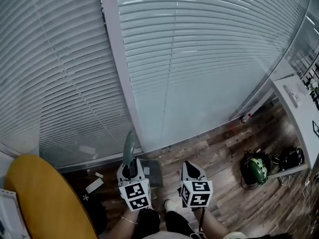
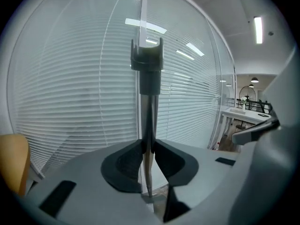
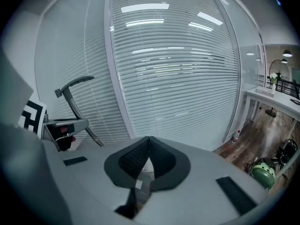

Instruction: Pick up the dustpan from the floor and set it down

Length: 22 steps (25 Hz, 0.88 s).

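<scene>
My left gripper [image 1: 130,169] is shut on the thin upright handle [image 1: 129,146] of the grey dustpan. The pan [image 1: 154,172] shows just to the right of and below the gripper, partly hidden by it. In the left gripper view the handle [image 2: 150,111] runs straight up between the pads, and its clip end [image 2: 146,59] stands high above my left gripper [image 2: 147,149]. My right gripper [image 1: 192,169] is beside the left one, shut with nothing in it; in its own view the pads of my right gripper [image 3: 149,144] meet. That view also shows the left gripper [image 3: 61,127] and the handle [image 3: 74,100].
A glass wall with white blinds [image 1: 199,59] fills the front, with a post [image 1: 119,68] in it. A yellow round table [image 1: 45,198] is at the lower left and a white desk [image 1: 299,108] at the right. A green helmet [image 1: 255,167], black bags and paper scraps [image 1: 93,185] lie on the wood floor.
</scene>
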Available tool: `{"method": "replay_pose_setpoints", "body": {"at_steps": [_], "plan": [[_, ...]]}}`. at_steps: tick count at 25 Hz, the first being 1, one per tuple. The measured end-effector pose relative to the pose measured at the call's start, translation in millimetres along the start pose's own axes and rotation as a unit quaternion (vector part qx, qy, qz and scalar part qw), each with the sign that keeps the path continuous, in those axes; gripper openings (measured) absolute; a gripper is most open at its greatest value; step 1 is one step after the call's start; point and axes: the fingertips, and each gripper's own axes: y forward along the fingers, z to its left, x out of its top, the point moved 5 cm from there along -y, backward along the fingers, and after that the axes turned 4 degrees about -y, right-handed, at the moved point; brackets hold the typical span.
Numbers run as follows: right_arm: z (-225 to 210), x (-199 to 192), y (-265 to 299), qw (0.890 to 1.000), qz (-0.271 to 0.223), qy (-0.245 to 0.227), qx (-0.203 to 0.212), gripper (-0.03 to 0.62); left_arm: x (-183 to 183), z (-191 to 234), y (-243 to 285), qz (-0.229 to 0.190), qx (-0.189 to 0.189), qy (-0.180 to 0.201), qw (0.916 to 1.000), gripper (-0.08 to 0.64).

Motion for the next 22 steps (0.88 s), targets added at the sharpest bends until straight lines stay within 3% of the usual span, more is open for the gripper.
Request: {"method": "replay_pose_setpoints", "body": {"at_steps": [4, 8, 14, 22], "plan": [[5.1, 35.4, -12.0, 0.999, -0.033, -0.011, 0.008, 0.032, 26.2, -4.2, -18.1, -0.014, 0.009, -0.006, 0.9998, 0.091], [16.5, 59.6, -16.8, 0.998, -0.059, -0.029, 0.020, 0.032, 42.9, -15.8, -25.3, -0.029, -0.009, 0.016, 0.9994, 0.091], [28.7, 69.8, -26.2, 0.996, -0.066, -0.043, 0.036, 0.032, 60.1, -28.5, -31.6, -0.046, -0.022, 0.038, 0.9979, 0.091], [24.2, 79.6, -32.3, 0.996, -0.070, -0.047, 0.023, 0.032, 66.8, -28.9, -26.7, -0.053, -0.033, 0.038, 0.9973, 0.091]]}}
